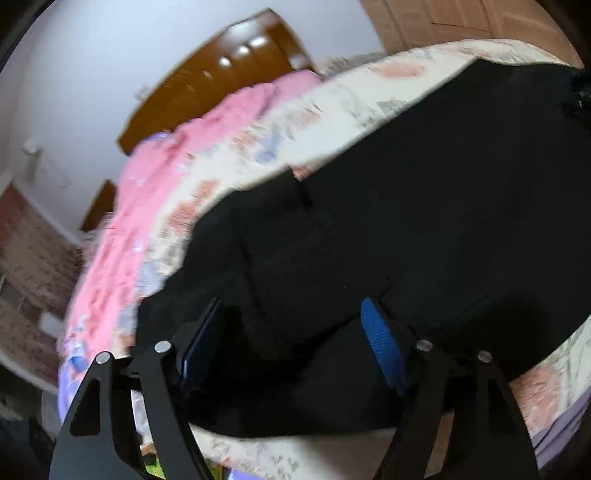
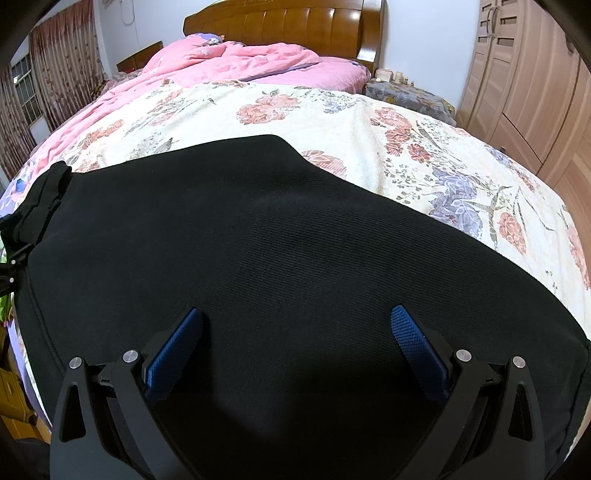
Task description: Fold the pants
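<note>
Left wrist view motion-blurred: floral bedspread [image 1: 236, 173] pattern smeared. Black pants [image 2: 258, 240] cut off at right-wrist view's bottom edge; their far end runs off the left.

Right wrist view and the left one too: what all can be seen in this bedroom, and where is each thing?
pants: one, black, spread flat on the near part of the bed
floral quilt: one, cream with red and purple flowers, under the pants
pink blanket: one, rumpled at the head of the bed
headboard: one, brown wood, at the far end of the bed
wardrobe: one, light wood, along the right wall
curtains: reddish, by the window at the far left
left gripper: one, black with blue pads, open over the pants' near edge
right gripper: one, black with blue pads, open above the pants
</note>
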### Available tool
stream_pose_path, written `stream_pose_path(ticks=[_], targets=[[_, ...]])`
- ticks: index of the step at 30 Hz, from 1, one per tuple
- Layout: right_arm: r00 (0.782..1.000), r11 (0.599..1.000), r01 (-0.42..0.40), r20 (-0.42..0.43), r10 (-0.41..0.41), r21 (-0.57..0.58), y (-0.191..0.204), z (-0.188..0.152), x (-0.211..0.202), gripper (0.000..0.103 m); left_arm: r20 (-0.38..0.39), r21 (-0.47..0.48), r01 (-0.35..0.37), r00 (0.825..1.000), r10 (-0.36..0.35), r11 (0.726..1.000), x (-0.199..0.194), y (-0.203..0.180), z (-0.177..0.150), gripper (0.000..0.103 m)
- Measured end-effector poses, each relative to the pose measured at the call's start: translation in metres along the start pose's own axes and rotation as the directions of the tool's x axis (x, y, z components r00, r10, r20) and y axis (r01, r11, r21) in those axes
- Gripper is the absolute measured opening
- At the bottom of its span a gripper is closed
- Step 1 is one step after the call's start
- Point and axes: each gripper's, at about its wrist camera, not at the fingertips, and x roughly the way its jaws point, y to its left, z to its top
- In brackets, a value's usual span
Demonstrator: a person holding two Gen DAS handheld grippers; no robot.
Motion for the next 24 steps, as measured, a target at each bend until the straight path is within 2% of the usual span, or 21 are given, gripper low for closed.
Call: stream_pose_path(ticks=[3,5,7,8,9,10,11,13,16,17,18,19,20,21,22,23,24], targets=[[1.000,1.000,0.002,-0.002,-0.002,-0.003,0.000,0.000,0.000,0.099,0.004,-0.027,0.125,0.992,-0.125,0.992,0.004,0.015,-0.005,0.076],[1.000,1.000,0.000,-0.002,0.000,-0.002,0.000,0.001,0.001,0.099,0.018,-0.002,0.188,0.982,-0.188,0.982,0.005,0.020,-0.009,0.076],[1.000,1.000,0.000,-0.002,0.000,-0.002,0.000,0.000,0.000,0.099,0.016,-0.026,0.236,0.972,-0.235,0.971,0.011,0.026,-0.010,0.075],[1.000,1.000,0.000,-0.002,0.000,-0.002,0.000,0.000,0.000,0.099,0.018,-0.061,0.271,0.963,-0.270,0.961,0.014,0.032,-0.010,0.071],[1.000,1.000,0.000,-0.001,0.000,-0.001,0.000,0.000,0.000,0.099,0.029,-0.091,0.284,0.959,-0.283,0.954,0.014,0.037,-0.011,0.056],[1.000,1.000,0.000,-0.001,0.000,-0.001,0.000,0.000,0.000,0.099,0.046,-0.130,0.285,0.959,-0.281,0.950,0.014,0.044,-0.013,0.031],[1.000,1.000,0.000,-0.002,0.000,-0.002,0.000,0.000,0.000,0.099,0.072,-0.199,0.285,0.958,-0.276,0.938,0.012,0.055,-0.016,0.028],[1.000,1.000,0.001,-0.003,-0.001,-0.002,0.000,0.000,0.000,0.099,0.135,-0.295,0.319,0.947,-0.291,0.901,0.008,0.071,-0.024,0.025],[1.000,1.000,0.001,-0.003,-0.001,-0.002,-0.001,0.000,0.000,0.099,0.274,-0.505,0.386,0.920,-0.280,0.772,-0.005,0.107,-0.043,0.025],[1.000,1.000,0.001,-0.003,-0.001,-0.002,-0.001,0.000,0.000,0.099,0.337,-0.587,0.432,0.899,-0.278,0.685,-0.009,0.127,-0.055,0.025],[1.000,1.000,0.002,-0.003,-0.002,-0.002,-0.001,0.000,0.000,0.099,0.368,-0.625,0.450,0.891,-0.268,0.638,-0.011,0.137,-0.062,0.025],[1.000,1.000,0.001,-0.003,-0.001,-0.002,-0.001,0.000,0.000,0.099,0.406,-0.680,0.470,0.881,-0.244,0.564,-0.013,0.153,-0.076,0.026],[1.000,1.000,0.001,-0.003,-0.001,-0.002,-0.001,0.000,0.000,0.099,0.421,-0.708,0.478,0.877,-0.232,0.520,-0.012,0.161,-0.085,0.027],[1.000,1.000,0.001,-0.003,-0.001,-0.003,-0.001,0.000,0.000,0.099,0.438,-0.750,0.486,0.873,-0.213,0.449,-0.010,0.175,-0.100,0.033],[1.000,1.000,0.001,-0.003,-0.001,-0.002,-0.001,0.000,0.000,0.099,0.439,-0.778,0.482,0.876,-0.200,0.403,-0.008,0.184,-0.110,0.046],[1.000,1.000,0.001,-0.003,-0.001,-0.002,-0.001,0.000,0.000,0.099,0.430,-0.823,0.464,0.886,-0.175,0.326,0.001,0.197,-0.125,0.055],[1.000,1.000,0.001,-0.003,-0.001,-0.002,-0.001,0.000,0.000,0.099,0.416,-0.852,0.444,0.896,-0.156,0.278,0.005,0.205,-0.137,0.071]])
